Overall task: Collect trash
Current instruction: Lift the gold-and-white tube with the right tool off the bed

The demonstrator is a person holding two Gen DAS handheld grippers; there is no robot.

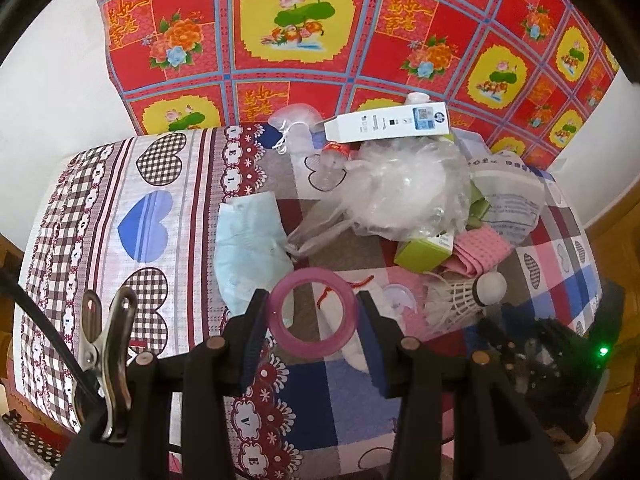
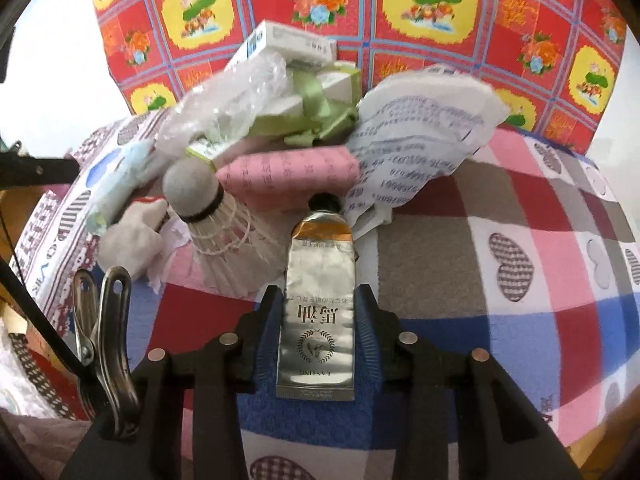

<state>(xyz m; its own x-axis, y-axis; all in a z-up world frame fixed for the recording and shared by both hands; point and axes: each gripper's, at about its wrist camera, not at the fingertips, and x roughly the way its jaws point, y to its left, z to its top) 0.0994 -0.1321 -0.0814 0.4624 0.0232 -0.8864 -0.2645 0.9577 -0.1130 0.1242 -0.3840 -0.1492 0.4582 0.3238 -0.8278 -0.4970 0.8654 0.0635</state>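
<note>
The left gripper point(image 1: 314, 312) clamps a pink ring point(image 1: 312, 312) between its pads, while the right gripper point(image 2: 318, 312) seems closed on a silver tube point(image 2: 318, 320), with a shuttlecock point(image 2: 216, 224) ahead-left and crumpled paper point(image 2: 416, 128) beyond on the patchwork cloth point(image 2: 500, 208).

This looks like a room in someone's home, likely a bedroom. A patchwork cloth point(image 1: 152, 200) printed with hearts and checks covers a soft, rounded surface, and a bright red sheet point(image 1: 304, 40) with yellow lotus panels hangs behind it against a plain white wall point(image 1: 48, 112). Household odds and ends lie heaped on the cloth: a shuttlecock point(image 2: 216, 224), a face mask point(image 1: 248, 244), crumpled plastic wrap point(image 1: 404, 192), small cartons point(image 1: 386, 122), and a cream tube point(image 2: 320, 312). Wood flooring point(image 1: 616, 232) shows at the edge.
</note>
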